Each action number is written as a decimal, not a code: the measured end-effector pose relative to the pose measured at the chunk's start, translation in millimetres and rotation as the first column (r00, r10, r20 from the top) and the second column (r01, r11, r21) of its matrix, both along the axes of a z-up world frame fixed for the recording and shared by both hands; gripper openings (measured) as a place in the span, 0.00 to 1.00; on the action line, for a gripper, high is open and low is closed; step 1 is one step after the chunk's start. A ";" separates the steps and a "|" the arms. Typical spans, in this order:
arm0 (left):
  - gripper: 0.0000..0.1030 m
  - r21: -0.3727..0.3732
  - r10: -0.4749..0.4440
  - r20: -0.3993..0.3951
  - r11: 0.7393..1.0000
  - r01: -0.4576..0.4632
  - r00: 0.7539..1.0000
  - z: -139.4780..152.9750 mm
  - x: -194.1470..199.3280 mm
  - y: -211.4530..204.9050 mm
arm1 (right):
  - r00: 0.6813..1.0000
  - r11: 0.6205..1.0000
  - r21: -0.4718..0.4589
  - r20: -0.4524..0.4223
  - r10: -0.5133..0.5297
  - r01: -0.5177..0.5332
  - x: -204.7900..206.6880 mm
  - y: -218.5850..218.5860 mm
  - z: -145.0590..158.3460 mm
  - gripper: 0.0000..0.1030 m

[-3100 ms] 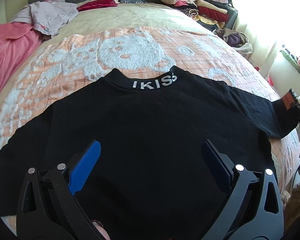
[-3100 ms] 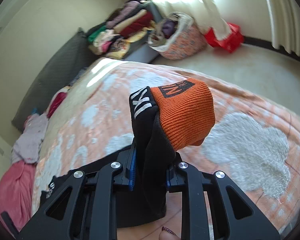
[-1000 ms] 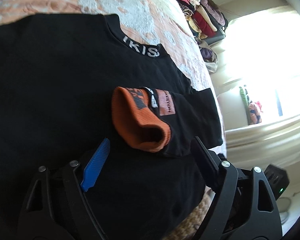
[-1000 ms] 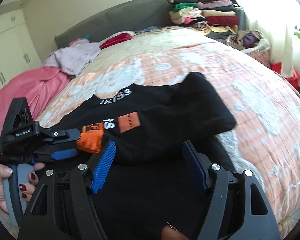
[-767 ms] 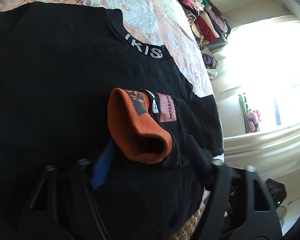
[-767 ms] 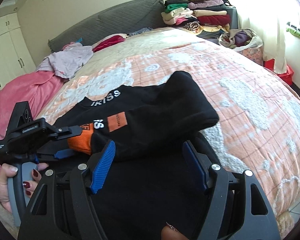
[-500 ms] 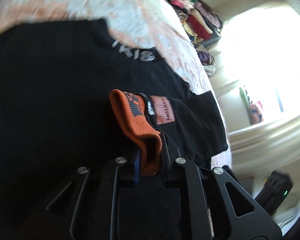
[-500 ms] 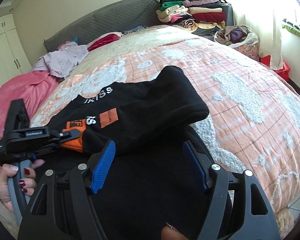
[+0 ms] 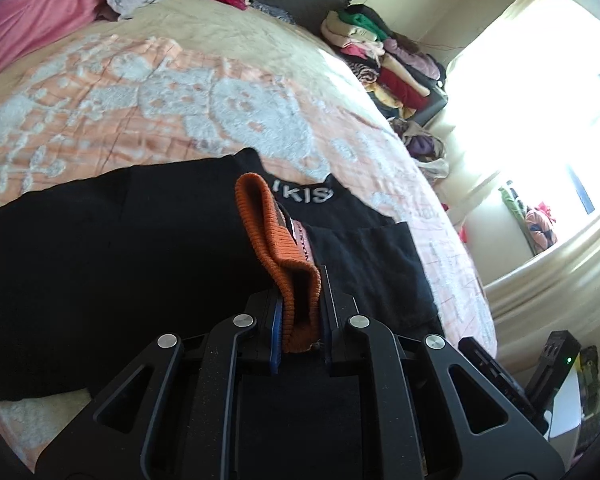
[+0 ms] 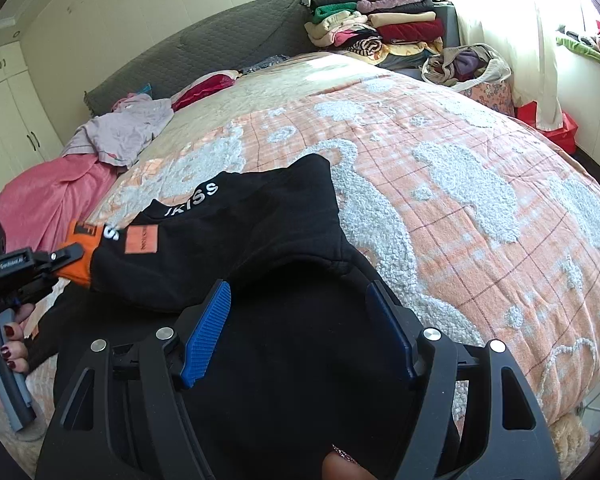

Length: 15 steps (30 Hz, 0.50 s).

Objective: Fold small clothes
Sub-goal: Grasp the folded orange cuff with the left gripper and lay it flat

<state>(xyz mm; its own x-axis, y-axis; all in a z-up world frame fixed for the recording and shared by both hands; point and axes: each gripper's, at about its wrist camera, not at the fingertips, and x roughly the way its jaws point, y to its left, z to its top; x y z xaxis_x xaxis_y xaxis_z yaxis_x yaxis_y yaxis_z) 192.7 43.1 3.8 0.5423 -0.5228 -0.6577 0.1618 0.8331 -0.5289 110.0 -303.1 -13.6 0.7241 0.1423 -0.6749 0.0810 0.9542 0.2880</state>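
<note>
- My left gripper [image 9: 300, 316] has its jaws clenched on the orange cuff [image 9: 278, 240] of the black sweatshirt [image 9: 100, 248], whose sleeve lies folded across its chest.
- The sweatshirt lies spread on the bed [image 10: 460, 184].
- Right of the cuff, my right gripper [image 10: 300, 332] hovers over the sweatshirt's body, jaws released, grasping nothing.
</note>
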 end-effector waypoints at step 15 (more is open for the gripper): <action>0.09 0.013 0.051 -0.056 0.999 -0.050 0.997 -19.1 -3.1 23.7 | 1.000 0.999 -0.047 -0.016 -0.002 0.001 2.7 1.5 -0.2 0.67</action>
